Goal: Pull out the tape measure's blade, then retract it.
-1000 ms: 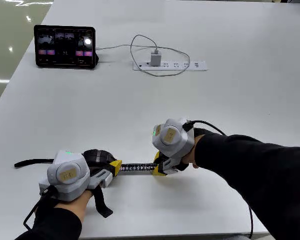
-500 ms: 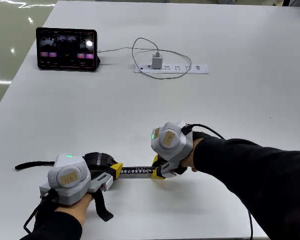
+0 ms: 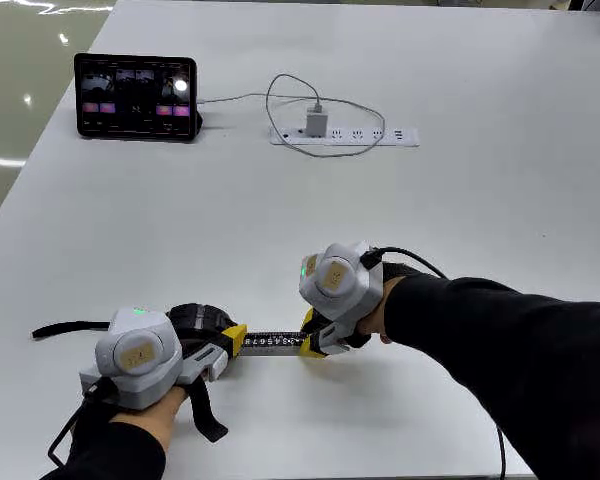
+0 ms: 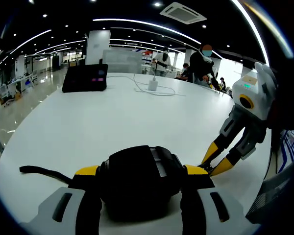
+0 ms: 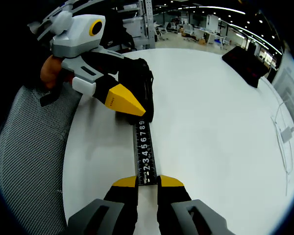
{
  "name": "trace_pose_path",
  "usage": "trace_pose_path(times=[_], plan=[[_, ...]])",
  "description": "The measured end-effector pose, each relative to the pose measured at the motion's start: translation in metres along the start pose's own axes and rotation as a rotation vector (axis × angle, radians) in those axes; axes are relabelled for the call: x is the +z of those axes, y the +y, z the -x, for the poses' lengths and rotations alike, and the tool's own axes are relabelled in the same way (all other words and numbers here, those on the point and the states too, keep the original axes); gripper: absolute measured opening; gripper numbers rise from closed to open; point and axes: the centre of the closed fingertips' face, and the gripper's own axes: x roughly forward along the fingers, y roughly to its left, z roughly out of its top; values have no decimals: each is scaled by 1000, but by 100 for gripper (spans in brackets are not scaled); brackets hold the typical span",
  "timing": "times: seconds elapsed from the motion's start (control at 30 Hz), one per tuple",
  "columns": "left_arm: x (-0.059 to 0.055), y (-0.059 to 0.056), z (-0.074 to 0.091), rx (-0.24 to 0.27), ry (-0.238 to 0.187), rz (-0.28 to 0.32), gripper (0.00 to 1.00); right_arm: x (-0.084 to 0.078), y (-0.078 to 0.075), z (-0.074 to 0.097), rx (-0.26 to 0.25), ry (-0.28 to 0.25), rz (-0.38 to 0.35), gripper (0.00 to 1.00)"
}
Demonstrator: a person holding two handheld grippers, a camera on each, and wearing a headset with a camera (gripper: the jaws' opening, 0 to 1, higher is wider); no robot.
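Tape measure blade point(image 5: 143, 152) is pinched at its tip by the right gripper point(image 5: 147, 182), whose yellow jaws are closed tight on it. The numbers two to nine show on the strip. The left gripper point(image 4: 141, 170) hugs the black case point(image 4: 137, 188) with one jaw on each side. The case sits on the table, near the front edge. A black strap point(image 3: 65, 328) trails away from the case.

The right gripper is now a little closer to the case than it was a second ago, so less blade shows between the two (the camera shifts a bit too, so the change is small). That looks like the blade is going back in. The pulling-out part seems done and the going-back part is under way, with a short bit left to feed in.

The white table point(image 3: 430, 220) is smooth and bare around the grippers. Far across it stand a dark tablet point(image 3: 135, 97) with a lit screen and a white power strip point(image 3: 355, 133) with a charger point(image 3: 315, 124) plugged in. Beside the table is a shiny floor point(image 3: 10, 60). The left gripper view shows a big hall with long ceiling lights and a few people far off.
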Motion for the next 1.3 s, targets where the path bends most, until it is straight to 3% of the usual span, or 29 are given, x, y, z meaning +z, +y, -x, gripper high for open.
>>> trace_pose_path(times=[1.3], plan=[[0,1,1,-10,-3,20,60,24,5,-12,1,-50,0,11]])
